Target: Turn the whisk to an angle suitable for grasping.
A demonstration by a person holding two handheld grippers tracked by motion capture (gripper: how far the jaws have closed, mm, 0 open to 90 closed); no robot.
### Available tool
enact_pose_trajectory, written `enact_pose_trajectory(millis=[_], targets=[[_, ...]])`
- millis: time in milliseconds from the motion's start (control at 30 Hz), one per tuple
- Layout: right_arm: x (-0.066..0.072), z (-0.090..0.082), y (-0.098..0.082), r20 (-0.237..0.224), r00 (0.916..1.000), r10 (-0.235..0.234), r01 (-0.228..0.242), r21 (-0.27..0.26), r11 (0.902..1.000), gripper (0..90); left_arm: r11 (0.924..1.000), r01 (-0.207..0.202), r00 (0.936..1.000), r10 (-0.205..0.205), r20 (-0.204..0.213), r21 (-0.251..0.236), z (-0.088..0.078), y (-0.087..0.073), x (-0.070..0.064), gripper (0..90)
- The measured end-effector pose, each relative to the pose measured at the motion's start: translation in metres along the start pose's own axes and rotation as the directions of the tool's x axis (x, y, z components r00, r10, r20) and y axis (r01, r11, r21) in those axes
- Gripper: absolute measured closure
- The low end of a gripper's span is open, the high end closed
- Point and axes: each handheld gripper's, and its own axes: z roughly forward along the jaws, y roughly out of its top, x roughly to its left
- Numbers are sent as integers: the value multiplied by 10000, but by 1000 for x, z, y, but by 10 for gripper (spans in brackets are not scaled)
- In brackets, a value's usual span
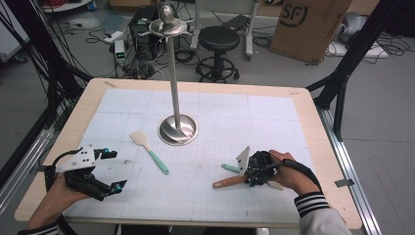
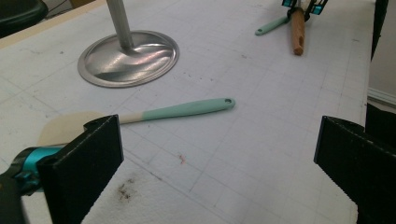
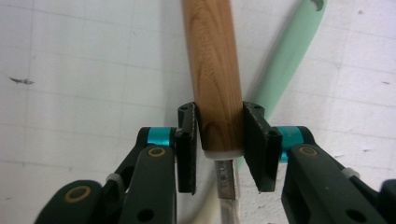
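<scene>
Two grippers low in high view, right gripper (image 3: 219,149) jaws seemingly pinching wooden handle (image 3: 215,70) close-up, mint spatula (image 2: 182,109) beyond wide-open left gripper (image 2: 219,163).

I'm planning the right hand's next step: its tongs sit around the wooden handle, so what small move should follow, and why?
Probably a short, straight lift. The right tongs have both pads against the wooden handle near its metal neck, and it lies across the mint handle of another utensil on the mat. Raising it gently should separate the two. The left tongs stand open, holding nothing.
</scene>
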Motion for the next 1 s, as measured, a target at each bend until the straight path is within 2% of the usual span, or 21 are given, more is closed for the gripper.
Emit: enact_pose_trajectory(millis=[233,533,733,833,900,967,1000], targets=[[-3,-2,-2,63,9997,238,-237,-38,9997,696,10000,1,10000,-1,-20,-12,0,0,0,18],[-4,-17,-13,237,9963,824,-809,-596,9949,698,10000,13,10000,-13,-38,7,0,0,0,19],[-3,-37,-24,454,9899,1341,-1271,-1324,9830,699,10000,-5,10000,5,-40,15,0,-1,1,19],[-2,-42,-27,413,9882,1477,-1403,-1461,9793,700,10000,40,10000,-40,-44,-14,0,-1,1,19],[-2,-49,-32,510,9851,1644,-1533,-1741,9727,700,10000,29,10000,-29,-38,4,0,-1,1,19],[-3,-51,-33,629,9855,1579,-1433,-1924,9708,700,10000,31,10000,-31,-50,20,0,-1,1,19],[-2,-54,-34,605,9838,1688,-1538,-1994,9678,701,10000,27,10000,-27,-52,13,0,-1,1,19]])
